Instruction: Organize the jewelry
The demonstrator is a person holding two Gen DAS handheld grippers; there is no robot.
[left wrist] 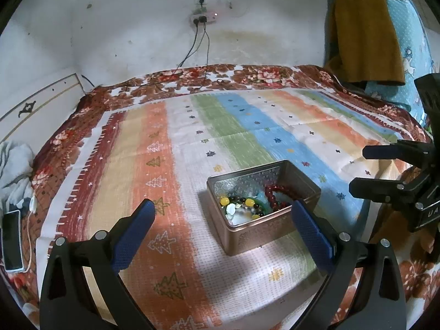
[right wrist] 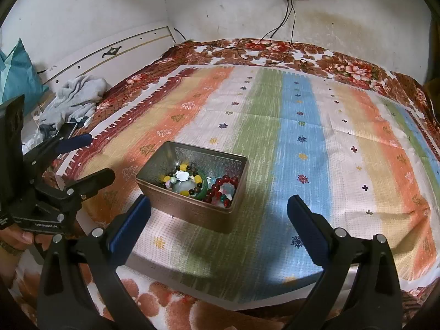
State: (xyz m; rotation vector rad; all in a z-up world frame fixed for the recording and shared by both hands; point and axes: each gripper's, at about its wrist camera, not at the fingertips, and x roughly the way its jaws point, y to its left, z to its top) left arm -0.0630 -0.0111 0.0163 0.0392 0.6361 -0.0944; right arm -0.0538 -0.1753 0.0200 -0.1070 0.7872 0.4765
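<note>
Tongs, left wrist view: my left gripper (left wrist: 223,220) was spread wide with nothing between its blue pads (left wrist: 132,240), hanging just short of the tin (left wrist: 258,236).
Right gripper from here: it (left wrist: 360,169) poked in from the right edge, jaws apart and holding nothing as far as I could see.
Tin: open metal box sitting on the striped cloth (left wrist: 192,126), with the red bead bracelet (left wrist: 277,196) and a yellow-and-dark bead bracelet (left wrist: 243,202) piled inside.
Tongs, right wrist view: my right gripper (right wrist: 218,214) was wide open and empty too, tin (right wrist: 192,211) just ahead, left of center.
Jewelry here: red beads (right wrist: 222,188), green bangle (right wrist: 203,188), all in the tin.
Left side: left gripper (right wrist: 95,158) parted, gray cloth (right wrist: 77,96) behind it.
</note>
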